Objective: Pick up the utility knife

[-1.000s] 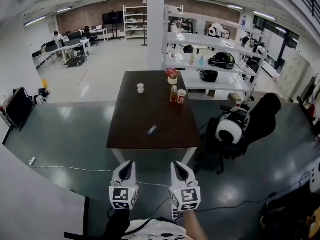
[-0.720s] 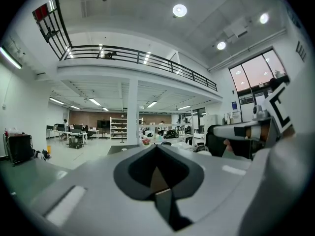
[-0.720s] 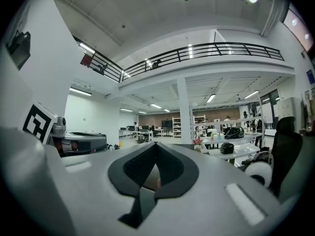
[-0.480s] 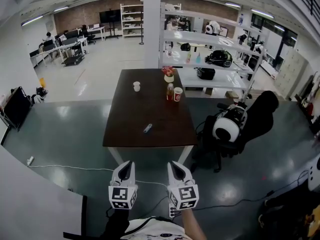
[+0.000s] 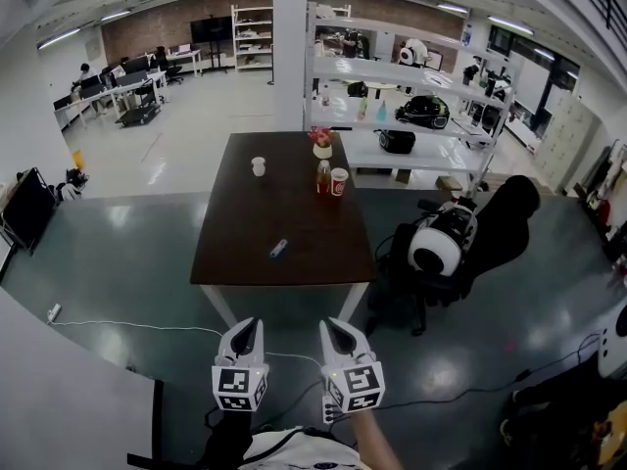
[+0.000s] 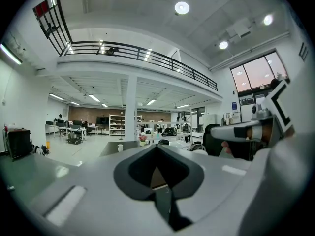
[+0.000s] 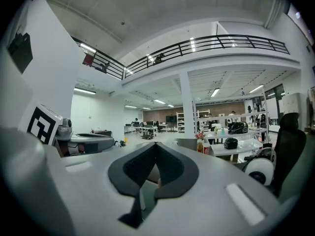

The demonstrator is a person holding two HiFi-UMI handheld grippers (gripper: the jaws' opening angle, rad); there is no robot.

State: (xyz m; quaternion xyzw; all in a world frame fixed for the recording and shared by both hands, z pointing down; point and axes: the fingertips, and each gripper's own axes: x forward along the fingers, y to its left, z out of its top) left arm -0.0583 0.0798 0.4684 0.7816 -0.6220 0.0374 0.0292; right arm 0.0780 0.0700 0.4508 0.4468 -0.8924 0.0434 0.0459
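One vase [image 5: 322,151] holds flowers [image 5: 320,136], well beyond the utility knife [image 5: 278,249].

The table [image 5: 240,248] stands ahead of the left gripper [image 5: 251,327] and right gripper [image 5: 335,329], which are side by side. The knife [image 5: 278,249] lies on the table towards its near edge, about mid-width. At the far end a cup [image 5: 259,166] stands left. A vase [image 5: 322,145], bottle [image 5: 322,176] and can [image 5: 339,181] cluster right. A chair [image 5: 500,228] stands right of the table, with shelves [image 5: 411,76] behind it. A pillar [image 5: 290,57] rises beyond the table.
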